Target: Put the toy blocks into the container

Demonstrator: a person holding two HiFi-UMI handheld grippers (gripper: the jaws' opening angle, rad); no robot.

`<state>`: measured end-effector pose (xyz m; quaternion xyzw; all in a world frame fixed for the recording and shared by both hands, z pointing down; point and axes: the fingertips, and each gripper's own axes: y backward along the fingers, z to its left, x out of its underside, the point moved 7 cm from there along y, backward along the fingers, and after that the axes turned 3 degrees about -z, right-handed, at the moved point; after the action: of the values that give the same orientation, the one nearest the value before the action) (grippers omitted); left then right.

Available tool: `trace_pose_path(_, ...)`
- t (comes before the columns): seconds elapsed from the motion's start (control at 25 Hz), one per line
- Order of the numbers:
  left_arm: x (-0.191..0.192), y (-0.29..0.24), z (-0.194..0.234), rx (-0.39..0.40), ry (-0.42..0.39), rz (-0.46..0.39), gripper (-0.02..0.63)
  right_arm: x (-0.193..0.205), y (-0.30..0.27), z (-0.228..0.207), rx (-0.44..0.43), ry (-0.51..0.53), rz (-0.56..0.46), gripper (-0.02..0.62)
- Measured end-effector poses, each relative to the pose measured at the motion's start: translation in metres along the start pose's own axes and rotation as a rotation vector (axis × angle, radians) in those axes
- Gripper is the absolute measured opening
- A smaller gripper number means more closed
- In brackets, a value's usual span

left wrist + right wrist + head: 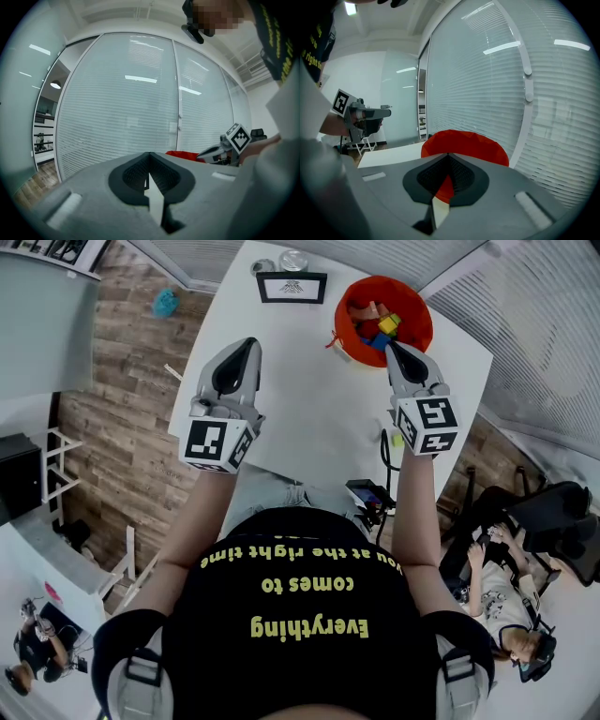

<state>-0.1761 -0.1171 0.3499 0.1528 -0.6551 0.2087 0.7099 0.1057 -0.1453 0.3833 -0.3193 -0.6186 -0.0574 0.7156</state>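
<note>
A red container (349, 298) stands at the far right of the white table (309, 399), with several coloured toy blocks (380, 329) inside. My right gripper (396, 346) is shut and holds nothing, its tip at the container's near rim. In the right gripper view the red container (464, 143) sits just beyond the shut right gripper (448, 154). My left gripper (251, 341) hovers over the table's left half, also shut and holding nothing. In the left gripper view its tip (149, 153) points across the table, with the container (183, 153) and the right gripper (220, 152) off to the right.
A black-framed card (292, 286) and a round glass object (293, 259) stand at the table's far edge. A small yellow-green piece (397, 439) lies near the table's front edge beside the right gripper's marker cube. A seated person (506, 615) is at the lower right.
</note>
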Motion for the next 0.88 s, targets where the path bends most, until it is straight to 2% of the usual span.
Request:
trace_pose_path(0.36, -0.006, 0.001, -0.002, -0.001, -0.004, -0.013, -0.002, -0.008, 0.010, 0.001, 0.011, 0.008, -0.018, 0.008)
trace_pose_path(0.88, -0.011, 0.000, -0.026, 0.055, 0.005, -0.049, -0.002, -0.027, 0.062, -0.004, 0.082, 0.002, -0.114, 0.008)
